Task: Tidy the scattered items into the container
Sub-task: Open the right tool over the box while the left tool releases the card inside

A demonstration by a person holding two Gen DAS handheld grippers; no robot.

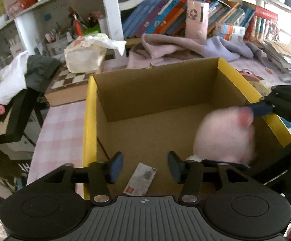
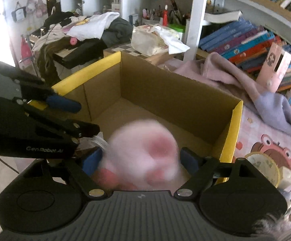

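Cardboard is filling both views: an open brown box (image 1: 151, 104) with yellow rims is sitting on a pink checked tablecloth (image 1: 59, 132), and both grippers are hanging over its near edge, pointing down into it. The left gripper (image 1: 144, 167) is standing partly open, with nothing between its blue pads; below the gap, a small card-like packet (image 1: 140, 180) is lying flat on the box floor near the near wall. The right gripper (image 2: 140, 159) is standing wide, and a pink plush toy (image 2: 145, 150), blurred, is sitting between its pads; whether the pads are pressing on it I cannot tell. In the left wrist view the same toy (image 1: 224, 134) is showing inside the box against the right wall, by the near right corner. A lilac garment (image 1: 185, 48) is lying crumpled beyond the far edge of the box, in front of a row of books (image 1: 165, 14). A roll of tape (image 2: 262, 168) is resting on the tablecloth just outside the right wall
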